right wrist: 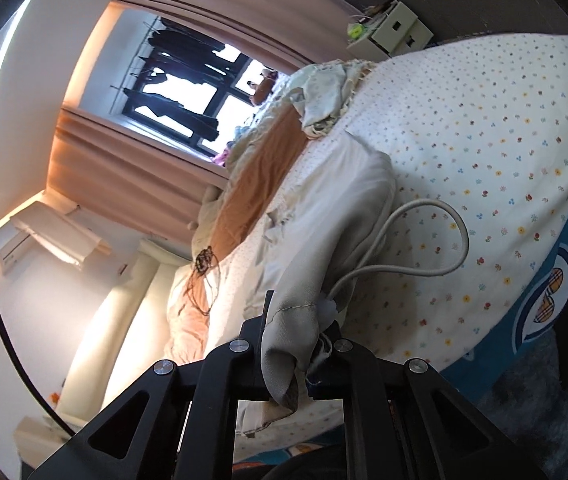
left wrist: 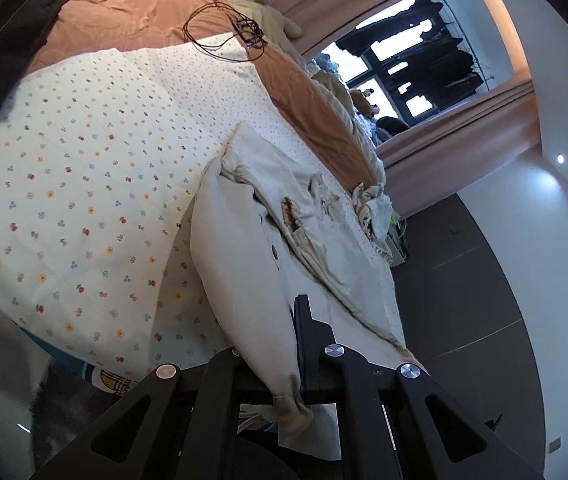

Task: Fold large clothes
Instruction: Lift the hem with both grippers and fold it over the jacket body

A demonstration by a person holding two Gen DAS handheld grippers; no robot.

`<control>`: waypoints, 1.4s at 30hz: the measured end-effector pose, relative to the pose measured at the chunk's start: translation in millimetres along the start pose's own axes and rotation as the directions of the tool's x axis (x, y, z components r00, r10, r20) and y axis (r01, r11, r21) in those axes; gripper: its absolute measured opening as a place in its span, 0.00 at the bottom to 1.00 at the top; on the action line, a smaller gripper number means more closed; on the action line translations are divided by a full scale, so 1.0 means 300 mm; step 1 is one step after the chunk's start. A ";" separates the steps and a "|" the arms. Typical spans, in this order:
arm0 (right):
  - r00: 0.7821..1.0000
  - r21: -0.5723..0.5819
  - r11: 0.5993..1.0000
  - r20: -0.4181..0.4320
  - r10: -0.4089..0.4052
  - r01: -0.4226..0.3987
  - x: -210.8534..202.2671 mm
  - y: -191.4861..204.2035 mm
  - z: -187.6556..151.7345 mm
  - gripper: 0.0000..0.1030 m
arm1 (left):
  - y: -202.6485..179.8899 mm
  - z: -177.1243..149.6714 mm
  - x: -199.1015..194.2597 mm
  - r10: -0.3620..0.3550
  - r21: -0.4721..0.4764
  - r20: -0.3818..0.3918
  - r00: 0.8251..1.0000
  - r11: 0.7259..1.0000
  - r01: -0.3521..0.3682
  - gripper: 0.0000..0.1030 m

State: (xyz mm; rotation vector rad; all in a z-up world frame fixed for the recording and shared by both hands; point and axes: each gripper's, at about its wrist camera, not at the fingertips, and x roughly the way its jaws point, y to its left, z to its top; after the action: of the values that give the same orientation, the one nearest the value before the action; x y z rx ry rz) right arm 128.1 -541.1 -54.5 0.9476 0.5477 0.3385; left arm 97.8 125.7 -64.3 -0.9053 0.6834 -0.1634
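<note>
A cream garment (left wrist: 259, 248) with buttons and a frayed edge lies on the floral-print bed cover (left wrist: 83, 168). My left gripper (left wrist: 273, 344) is shut on its near edge, cloth bunched between the fingers. In the right wrist view the same cream garment (right wrist: 324, 216) stretches away over the bed. My right gripper (right wrist: 298, 340) is shut on another part of its near edge, along with a cream drawstring cord (right wrist: 424, 264) that loops over the floral cover (right wrist: 484, 140).
An orange sheet (left wrist: 123, 12) covers the far bed, with a black cable and small device (left wrist: 243, 28) on it. A dark folded cloth (left wrist: 15, 40) lies at the left. Crumpled cream cloth (right wrist: 324, 96) sits at the bed's far end. Curtains and window (right wrist: 179, 92) lie beyond.
</note>
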 end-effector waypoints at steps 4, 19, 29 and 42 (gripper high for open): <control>0.999 -0.015 0.999 0.015 0.052 -0.051 -0.080 0.067 -0.005 0.11 | -0.068 -0.012 -0.119 -0.010 0.018 0.038 0.999 1.000 0.009 0.06; 0.979 -0.117 0.977 0.080 0.186 -0.176 -0.258 0.279 0.066 0.11 | -0.345 0.028 -0.349 -0.085 0.154 0.115 0.990 0.986 0.067 0.06; 0.978 -0.086 0.982 0.107 0.178 -0.169 -0.122 0.279 0.172 0.11 | -0.399 0.154 -0.235 -0.067 0.144 0.129 0.989 0.988 0.048 0.06; 0.983 -0.089 0.985 0.095 0.156 -0.147 0.210 0.311 0.406 0.11 | -0.431 0.423 0.082 -0.002 0.123 0.128 0.992 0.992 -0.014 0.07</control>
State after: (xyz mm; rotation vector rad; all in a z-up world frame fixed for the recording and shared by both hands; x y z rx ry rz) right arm 246.7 -540.1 61.6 0.9238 0.3664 0.4439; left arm 213.2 120.4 77.4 -0.7876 0.5508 -0.1393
